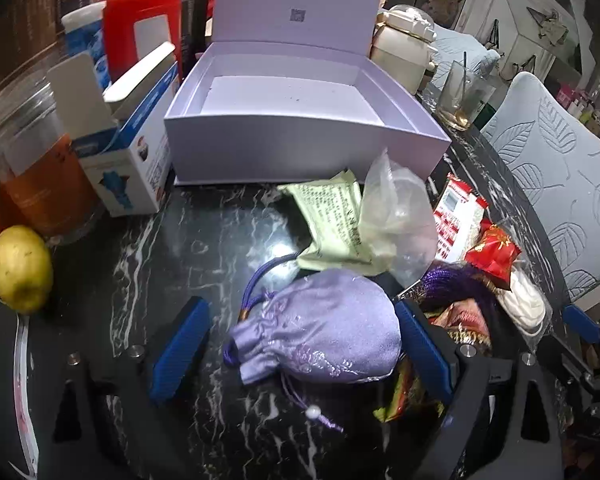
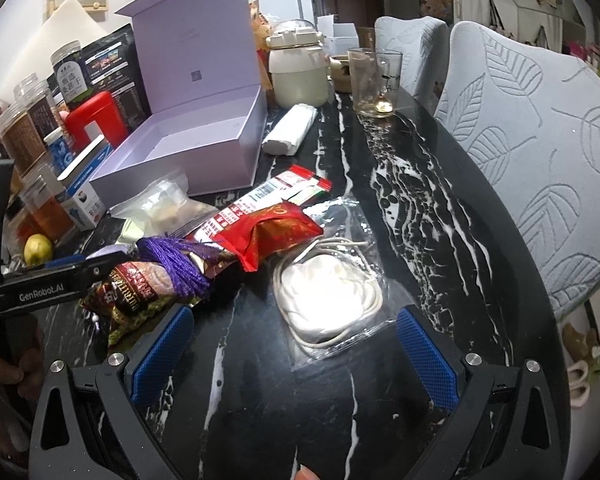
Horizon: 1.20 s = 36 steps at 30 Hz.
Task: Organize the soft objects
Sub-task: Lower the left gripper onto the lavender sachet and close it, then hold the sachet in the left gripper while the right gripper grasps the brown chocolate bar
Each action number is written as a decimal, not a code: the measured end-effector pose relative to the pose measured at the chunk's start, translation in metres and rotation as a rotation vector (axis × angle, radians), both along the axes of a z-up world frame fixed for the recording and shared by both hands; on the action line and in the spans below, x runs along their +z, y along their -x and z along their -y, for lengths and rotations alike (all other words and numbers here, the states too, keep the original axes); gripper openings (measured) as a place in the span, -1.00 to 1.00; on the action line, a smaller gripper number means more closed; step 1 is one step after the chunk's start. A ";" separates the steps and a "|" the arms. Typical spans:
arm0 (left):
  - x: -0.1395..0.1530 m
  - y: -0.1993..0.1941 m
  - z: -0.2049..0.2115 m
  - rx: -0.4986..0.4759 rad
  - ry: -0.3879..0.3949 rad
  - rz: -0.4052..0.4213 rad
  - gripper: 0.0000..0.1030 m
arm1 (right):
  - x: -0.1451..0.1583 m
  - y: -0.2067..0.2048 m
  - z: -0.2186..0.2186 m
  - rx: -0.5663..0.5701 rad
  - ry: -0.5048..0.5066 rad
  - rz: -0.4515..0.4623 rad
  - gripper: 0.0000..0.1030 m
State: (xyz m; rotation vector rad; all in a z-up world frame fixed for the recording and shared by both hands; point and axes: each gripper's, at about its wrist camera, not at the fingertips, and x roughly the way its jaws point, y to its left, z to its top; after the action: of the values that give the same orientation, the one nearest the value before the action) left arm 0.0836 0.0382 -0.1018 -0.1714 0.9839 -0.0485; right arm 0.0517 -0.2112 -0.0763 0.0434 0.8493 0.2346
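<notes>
A lilac drawstring pouch (image 1: 320, 340) lies on the black marble table between the blue pads of my left gripper (image 1: 300, 310). The jaws stand open; the right pad is at the pouch's side and the left pad stands clear of it. Behind it sits an open lilac box (image 1: 300, 148), empty, with its lid up. My right gripper (image 2: 296, 316) is open just short of a clear bag holding a white soft item and cord (image 2: 328, 300). A purple tassel (image 2: 172, 264), a red packet (image 2: 276, 232) and snack wrappers (image 2: 140, 292) are piled to its left.
A green paper packet (image 1: 332, 216) and a crumpled clear bag (image 1: 396, 216) lie before the box. A lemon (image 1: 20, 268), jars (image 1: 40, 168) and a carton (image 1: 132, 160) crowd the left. A glass (image 2: 376, 80), a cream pot (image 2: 296, 76) and a white roll (image 2: 292, 128) stand behind; chairs (image 2: 540, 160) line the right edge.
</notes>
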 end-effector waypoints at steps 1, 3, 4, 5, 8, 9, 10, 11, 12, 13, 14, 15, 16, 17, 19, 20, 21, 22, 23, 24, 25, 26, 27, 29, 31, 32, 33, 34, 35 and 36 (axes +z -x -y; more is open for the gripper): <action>-0.004 0.000 0.000 -0.008 -0.005 -0.019 0.65 | 0.000 0.001 -0.001 0.001 0.001 0.002 1.00; -0.006 0.004 0.002 -0.020 -0.025 -0.006 0.61 | 0.002 0.002 -0.002 0.004 0.003 0.006 1.00; -0.006 0.006 0.002 -0.026 -0.030 0.003 0.55 | 0.002 0.003 -0.003 0.004 0.005 0.008 1.00; -0.006 0.006 0.002 -0.029 -0.032 0.008 0.48 | 0.003 0.004 -0.004 0.005 0.010 0.010 1.00; -0.006 0.010 0.004 -0.036 -0.049 0.025 0.26 | 0.004 0.007 -0.006 0.005 0.016 0.016 1.00; -0.005 0.012 0.004 -0.040 -0.040 0.031 0.23 | 0.004 0.008 -0.007 0.006 0.016 0.016 1.00; -0.005 0.014 0.003 -0.039 -0.035 0.036 0.20 | 0.005 0.010 -0.007 0.007 0.016 0.018 1.00; -0.005 0.015 0.002 -0.043 -0.029 0.036 0.19 | 0.005 0.011 -0.008 0.008 0.016 0.021 1.00; -0.004 0.018 0.001 -0.046 -0.024 0.038 0.19 | 0.006 0.013 -0.009 0.008 0.019 0.023 1.00; -0.003 0.021 0.001 -0.047 -0.019 0.043 0.18 | 0.007 0.014 -0.010 0.008 0.021 0.025 1.00; -0.001 0.025 0.000 -0.047 -0.013 0.049 0.18 | 0.008 0.015 -0.011 0.010 0.021 0.028 1.00; 0.002 0.029 -0.002 -0.046 -0.008 0.058 0.18 | 0.009 0.017 -0.012 0.012 0.020 0.030 1.00; 0.004 0.032 -0.003 -0.044 -0.008 0.065 0.18 | 0.010 0.017 -0.013 0.013 0.020 0.031 1.00; 0.007 0.036 -0.003 -0.042 -0.012 0.074 0.18 | 0.011 0.018 -0.014 0.016 0.018 0.034 1.00; 0.013 0.042 -0.005 -0.042 -0.020 0.090 0.18 | 0.011 0.020 -0.018 0.025 0.011 0.032 1.00; 0.016 0.047 -0.008 -0.040 -0.020 0.096 0.18 | 0.011 0.020 -0.021 0.035 0.007 0.028 1.00; 0.018 0.051 -0.011 -0.037 -0.018 0.100 0.18 | 0.012 0.020 -0.023 0.042 0.006 0.027 1.00; 0.020 0.054 -0.013 -0.035 -0.017 0.102 0.18 | 0.012 0.020 -0.026 0.050 0.006 0.026 1.00; 0.022 0.058 -0.016 -0.032 -0.017 0.104 0.18 | 0.012 0.021 -0.029 0.057 0.005 0.028 1.00; 0.024 0.063 -0.019 -0.028 -0.018 0.106 0.18 | 0.012 0.021 -0.032 0.061 0.002 0.028 1.00; 0.026 0.066 -0.021 -0.026 -0.019 0.107 0.18 | 0.012 0.020 -0.034 0.063 -0.004 0.025 1.00; 0.027 0.070 -0.024 -0.024 -0.020 0.108 0.18 | 0.011 0.019 -0.036 0.068 -0.013 0.018 1.00; 0.028 0.074 -0.028 -0.020 -0.020 0.107 0.18 | 0.011 0.018 -0.038 0.069 -0.019 0.016 1.00; 0.030 0.081 -0.035 -0.009 -0.018 0.107 0.18 | 0.011 0.016 -0.041 0.063 -0.019 0.014 1.00; 0.032 0.087 -0.042 0.001 -0.008 0.107 0.18 | 0.011 0.014 -0.044 0.056 -0.015 0.013 1.00; 0.034 0.090 -0.045 0.005 -0.002 0.108 0.18 | 0.012 0.013 -0.045 0.055 -0.014 0.013 1.00; 0.035 0.092 -0.047 0.009 0.003 0.110 0.18 | 0.012 0.012 -0.046 0.053 -0.013 0.014 1.00; 0.037 0.094 -0.048 0.012 0.005 0.114 0.18 | 0.013 0.011 -0.047 0.050 -0.012 0.015 1.00; 0.039 0.096 -0.050 0.012 0.005 0.118 0.18 | 0.014 0.011 -0.047 0.045 -0.011 0.017 1.00; 0.041 0.097 -0.051 0.012 0.004 0.124 0.18 | 0.016 0.010 -0.048 0.042 -0.013 0.019 0.99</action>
State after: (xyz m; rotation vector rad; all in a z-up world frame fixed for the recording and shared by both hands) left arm -0.0132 0.0894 -0.0606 -0.1755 0.8587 -0.0493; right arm 0.0420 -0.1633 -0.0605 0.0356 0.8301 0.2799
